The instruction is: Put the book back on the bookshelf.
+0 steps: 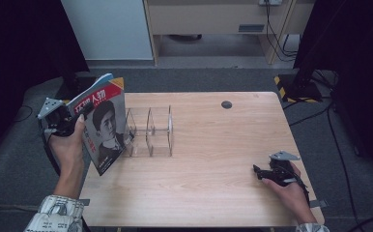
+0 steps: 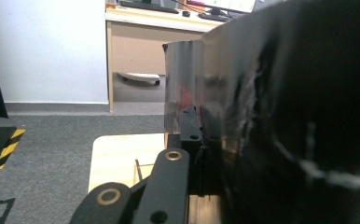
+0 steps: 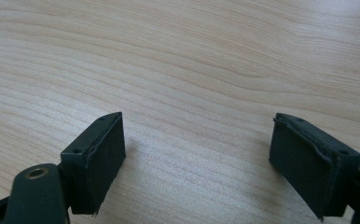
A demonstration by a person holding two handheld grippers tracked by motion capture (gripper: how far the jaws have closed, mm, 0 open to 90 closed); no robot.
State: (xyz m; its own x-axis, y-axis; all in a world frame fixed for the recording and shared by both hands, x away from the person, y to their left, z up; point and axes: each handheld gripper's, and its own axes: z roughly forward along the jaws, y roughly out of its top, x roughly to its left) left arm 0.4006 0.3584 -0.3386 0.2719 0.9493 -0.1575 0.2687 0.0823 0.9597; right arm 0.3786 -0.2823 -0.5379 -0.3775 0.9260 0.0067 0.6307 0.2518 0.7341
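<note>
Your left gripper [image 1: 80, 115] has its jaws pinched on a magazine [image 1: 105, 123], a thin, glossy, floppy thing with a red band of white lettering at the top and a black-and-white portrait on the cover. You hold it upright and leaning a little, off the table's left edge and just beside a clear plastic rack [image 1: 150, 131], its lower corner hanging near the rack's near left end. In the left gripper view the shiny cover [image 2: 280, 116] bows across the right side, scuffed and reflective, with a black jaw closed against its edge. Your left hand [image 1: 68, 145] is wrapped around the gripper's grip, forearm rising from the bottom of the high view in a patterned sleeve [image 1: 56, 212], wrist cocked so the gripper points toward the rack. The rack has upright see-through dividers that form narrow slots, and it stands on the left part of a pale wooden table [image 1: 213, 145] with fine, wavy grain and rounded corners. Your right gripper [image 1: 258, 170] lies low on the table near its right front corner, pointing left, your right hand [image 1: 286, 186] resting behind it. Its jaws are spread wide over bare wood, the flat, rectangular black rubber pads [image 3: 99, 161] holding nothing.
</note>
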